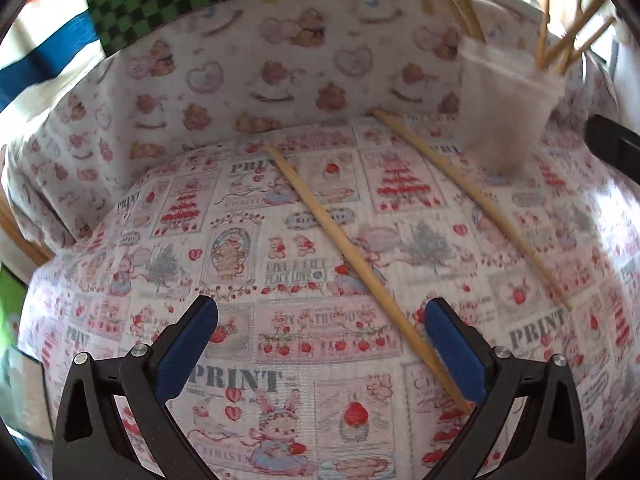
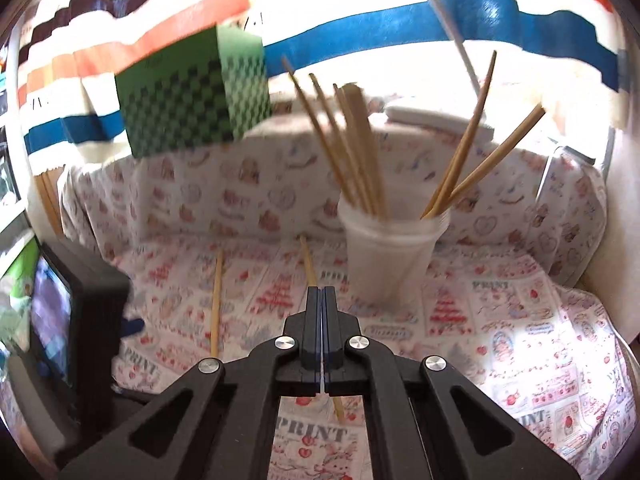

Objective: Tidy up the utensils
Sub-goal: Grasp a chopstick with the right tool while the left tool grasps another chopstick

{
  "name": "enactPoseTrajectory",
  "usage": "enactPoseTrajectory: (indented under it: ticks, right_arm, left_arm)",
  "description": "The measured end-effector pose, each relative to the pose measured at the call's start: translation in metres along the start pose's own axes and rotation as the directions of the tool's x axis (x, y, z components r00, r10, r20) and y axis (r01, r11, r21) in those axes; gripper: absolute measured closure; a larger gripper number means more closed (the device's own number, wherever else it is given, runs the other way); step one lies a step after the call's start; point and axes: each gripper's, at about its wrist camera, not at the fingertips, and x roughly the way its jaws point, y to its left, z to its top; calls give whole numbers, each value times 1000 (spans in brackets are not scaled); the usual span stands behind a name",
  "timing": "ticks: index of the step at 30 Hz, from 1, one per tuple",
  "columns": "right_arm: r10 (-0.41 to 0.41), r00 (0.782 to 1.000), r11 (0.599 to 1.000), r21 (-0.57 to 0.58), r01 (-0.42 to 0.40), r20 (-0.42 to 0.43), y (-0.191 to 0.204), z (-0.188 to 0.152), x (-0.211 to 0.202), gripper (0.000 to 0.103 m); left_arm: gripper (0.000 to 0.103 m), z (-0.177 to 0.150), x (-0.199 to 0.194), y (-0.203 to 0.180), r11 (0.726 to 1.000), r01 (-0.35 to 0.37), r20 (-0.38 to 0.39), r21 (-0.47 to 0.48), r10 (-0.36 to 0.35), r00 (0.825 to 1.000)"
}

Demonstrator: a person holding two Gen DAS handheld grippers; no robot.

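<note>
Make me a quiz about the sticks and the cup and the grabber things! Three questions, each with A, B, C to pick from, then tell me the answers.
1. Where is the white cup?
A. Standing on the printed cloth
B. Lying on its side
C. Held by a gripper

2. How many chopsticks lie loose on the cloth?
A. None
B. Two
C. Five

3. How are the left gripper's fingers?
A. Shut tight
B. Wide apart with nothing between the pads
C. Squeezing the cup

Answers:
1. A, the cup stands upright on the cloth with chopsticks sticking out of it.
2. B, one chopstick and another chopstick lie flat, side by side.
3. B, the blue pads sit far apart, while the right gripper is shut.
</note>
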Motion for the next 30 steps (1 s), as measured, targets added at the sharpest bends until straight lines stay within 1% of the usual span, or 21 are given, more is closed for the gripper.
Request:
enactPoseTrajectory:
  ticks: [3,4,5,7,8,9,14,16,18,20,22,23,25,28,30]
  right_arm:
    - [4,1000,1000,14,-4,8,-3,4,-4,102]
    - [8,1000,1000,19,-8,5,-5,5,-4,102]
    - [13,1000,1000,26,-13,0,-7,5,-4,102]
    - [26,1000,999,46,-25,-14,-10,7,-2,102]
    - [31,999,998,56,-29,-26,-11,7,1,102]
    - [33,999,997,73,-30,-38,-14,6,3,102]
    - [70,993,987,148,-56,-95,-26,4,14,102]
    - [70,991,988,145,-53,-116,-27,3,18,101]
    - [49,991,989,143,-31,-127,-26,2,21,101]
    - [42,989,991,133,-23,-143,-25,0,25,98]
    - [36,986,991,131,-15,-160,-25,-1,29,93]
    - [34,985,991,130,-12,-167,-24,-2,32,93]
    - [31,984,992,125,-9,-175,-24,-3,35,93]
    - [7,985,994,113,13,-173,-24,-4,37,93]
    - [-2,983,994,109,22,-182,-24,-4,40,93]
  left_arm:
    - [0,0,5,8,996,46,-31,-79,-48,998]
    - [1,0,7,9,994,53,-33,-96,-56,998]
    - [3,0,8,14,995,49,-30,-92,-52,998]
    - [14,1,5,13,995,57,-16,-83,-59,998]
    - [24,1,3,14,995,60,-10,-77,-61,998]
    - [31,1,2,14,995,65,-8,-70,-66,998]
    - [34,1,-2,16,995,69,-23,-73,-71,997]
    - [36,2,1,17,995,63,-21,-81,-65,998]
    - [46,2,1,19,995,56,-19,-87,-58,998]
    - [51,2,4,24,995,55,-12,-88,-57,998]
    - [51,2,5,27,995,42,3,-94,-42,999]
    - [50,2,6,28,995,38,9,-89,-37,999]
    - [52,3,7,32,994,47,8,-102,-46,999]
    - [63,3,7,37,994,38,7,-104,-37,999]
    - [82,3,5,37,994,42,3,-103,-42,999]
